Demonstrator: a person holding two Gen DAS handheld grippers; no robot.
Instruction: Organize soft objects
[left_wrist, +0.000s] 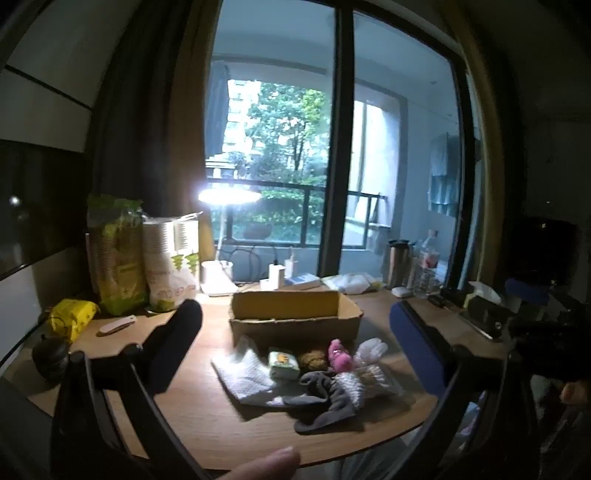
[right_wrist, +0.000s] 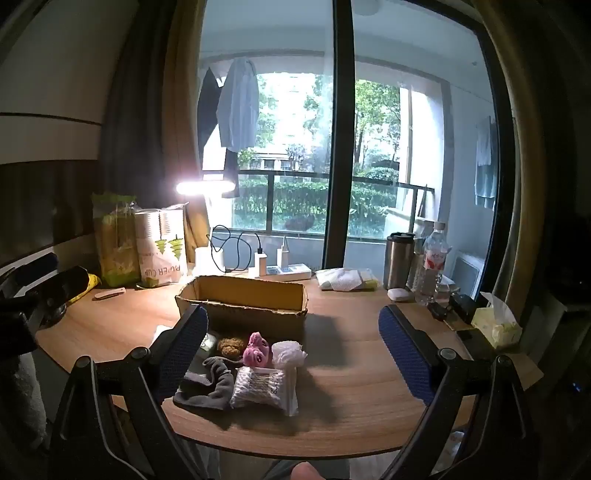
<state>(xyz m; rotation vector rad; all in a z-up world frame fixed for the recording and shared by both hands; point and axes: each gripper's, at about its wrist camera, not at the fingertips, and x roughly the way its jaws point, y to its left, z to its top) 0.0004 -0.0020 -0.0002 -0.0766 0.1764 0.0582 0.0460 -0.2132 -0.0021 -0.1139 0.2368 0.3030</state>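
Grey sock (right_wrist: 207, 386) btwn wide-apart jaws.

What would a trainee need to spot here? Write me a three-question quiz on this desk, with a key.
1. True or false: the cardboard box already holds the grey sock.
2. Multiple choice: the pink plush toy lies (A) inside the box, (B) on the desk in front of the box, (C) beside the water bottle.
3. Short answer: what state are the left tool and right tool in?

Key
1. False: the sock lies on the desk in front of the box.
2. B.
3. Both are open and hold nothing.
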